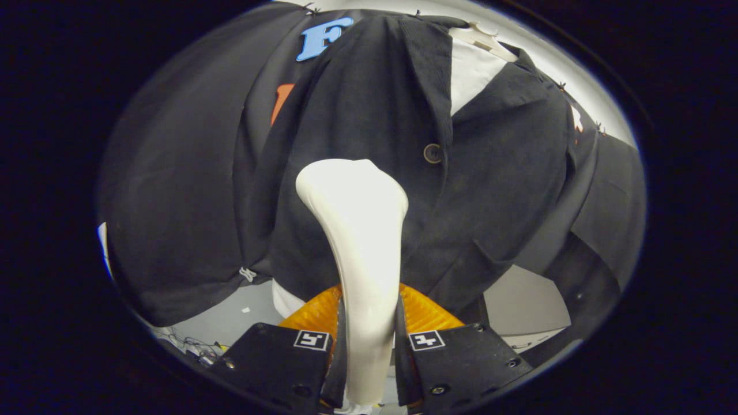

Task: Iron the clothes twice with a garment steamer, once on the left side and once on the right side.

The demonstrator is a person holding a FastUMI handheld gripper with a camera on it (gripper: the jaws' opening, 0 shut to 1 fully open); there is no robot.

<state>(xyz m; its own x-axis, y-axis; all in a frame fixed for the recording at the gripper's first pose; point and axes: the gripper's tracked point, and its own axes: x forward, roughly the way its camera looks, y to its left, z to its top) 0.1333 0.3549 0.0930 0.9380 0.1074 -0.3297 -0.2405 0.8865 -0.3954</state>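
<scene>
A white garment steamer (360,242) rises from between my fingers, and my gripper (369,337) is shut on its handle. Its wide head presses against the left front panel of a dark button-up jacket (490,173), left of the placket. The jacket hangs on a white hanger (484,39) straight ahead, over a white shirt (470,72). A dark button (432,153) sits just right of the steamer head. The steamer's face is hidden against the cloth.
Black booth cloth (179,190) hangs behind and to the left of the jacket, clipped at its lower edge. A pale floor (230,320) with cables lies below left, and a grey surface (522,305) shows below the jacket's right hem.
</scene>
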